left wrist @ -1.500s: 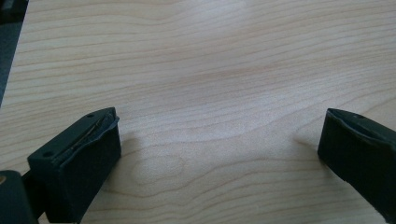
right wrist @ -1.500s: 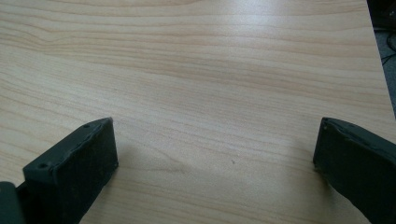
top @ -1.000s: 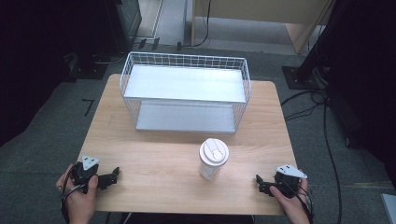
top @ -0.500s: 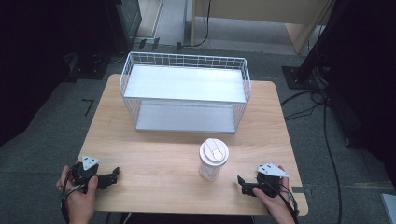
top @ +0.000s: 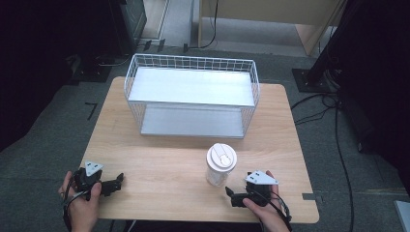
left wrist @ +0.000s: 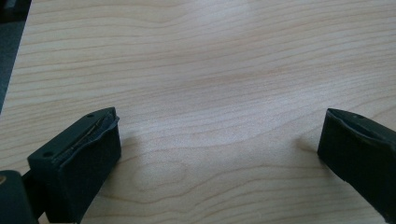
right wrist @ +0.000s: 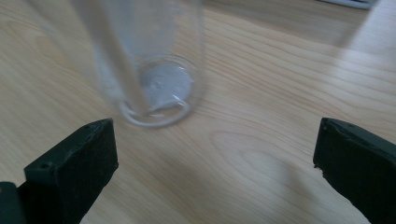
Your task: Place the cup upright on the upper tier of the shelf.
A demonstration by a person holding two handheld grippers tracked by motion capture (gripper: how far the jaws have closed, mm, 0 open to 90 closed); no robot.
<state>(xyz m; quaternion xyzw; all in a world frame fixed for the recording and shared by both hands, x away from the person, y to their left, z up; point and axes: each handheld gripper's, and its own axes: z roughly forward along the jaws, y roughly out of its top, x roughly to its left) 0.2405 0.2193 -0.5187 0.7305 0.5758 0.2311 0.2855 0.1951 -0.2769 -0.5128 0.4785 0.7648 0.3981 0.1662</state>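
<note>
A clear plastic cup (top: 220, 166) with a white lid stands upright on the wooden table (top: 164, 159), near the front right. My right gripper (top: 231, 196) rests just in front of the cup, a little to its right, jaws wide open. In the right gripper view the cup's clear base (right wrist: 154, 88) stands close ahead, left of centre between the fingers (right wrist: 74, 168). My left gripper (top: 117, 183) lies at the front left corner, open, with bare wood between its fingers (left wrist: 79, 158).
A white wire basket (top: 191, 96) with two grey shelves stands at the back middle of the table. Dark floor, cables (top: 338, 145) and furniture legs surround the table.
My right gripper has slid left along the front edge, from the right corner to just in front of the cup. The left gripper and the cup have stayed still.
</note>
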